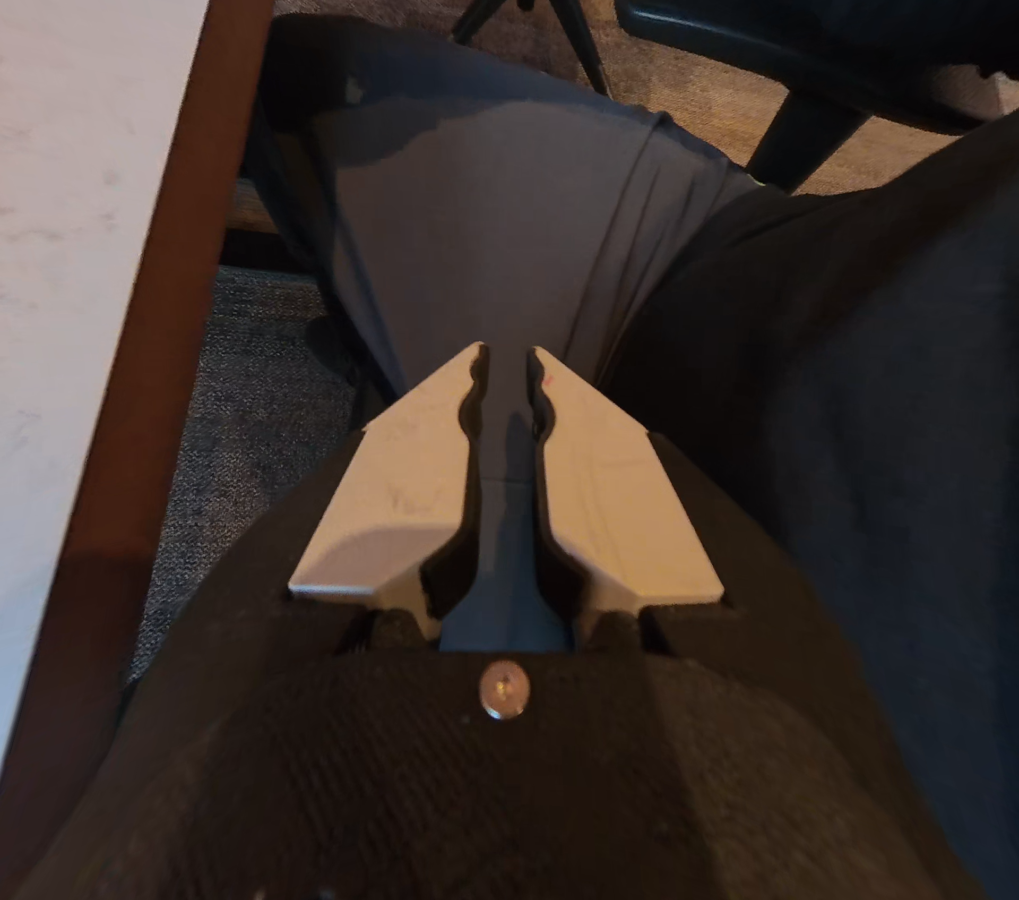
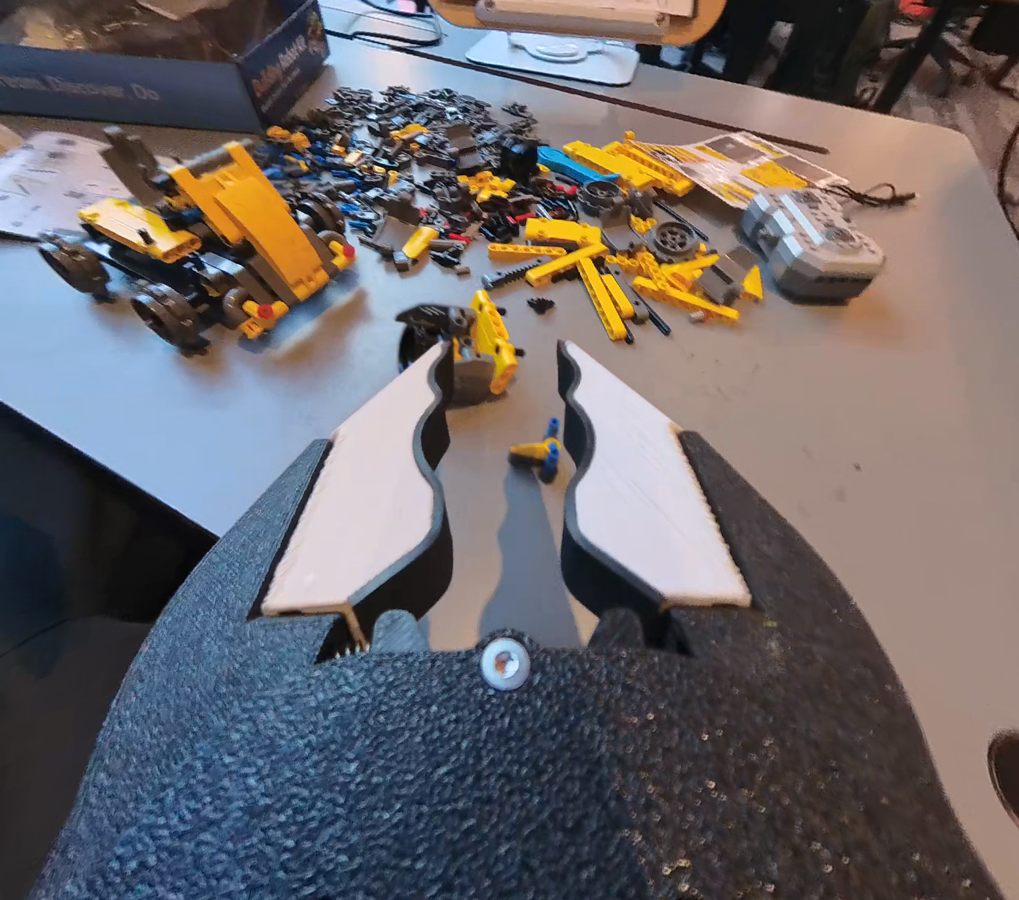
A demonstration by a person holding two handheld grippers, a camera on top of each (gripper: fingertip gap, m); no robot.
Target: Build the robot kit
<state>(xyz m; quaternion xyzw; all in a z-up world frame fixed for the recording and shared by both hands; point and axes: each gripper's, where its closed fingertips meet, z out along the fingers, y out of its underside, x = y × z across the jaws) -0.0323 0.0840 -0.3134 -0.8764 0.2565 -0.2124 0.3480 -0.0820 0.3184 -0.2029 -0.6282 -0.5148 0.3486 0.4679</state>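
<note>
Meanwhile, right gripper (image 2: pixel 503 349) (jaws apart) hovers inside table edge (image 2: pixel 110 465).

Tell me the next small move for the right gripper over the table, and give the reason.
Probably ease the right gripper forward and slightly left, toward the yellow and grey brick piece. Its jaws stand open and empty, the piece lies just past the left fingertip, and a small yellow and blue part lies between the fingers on the table.
</note>
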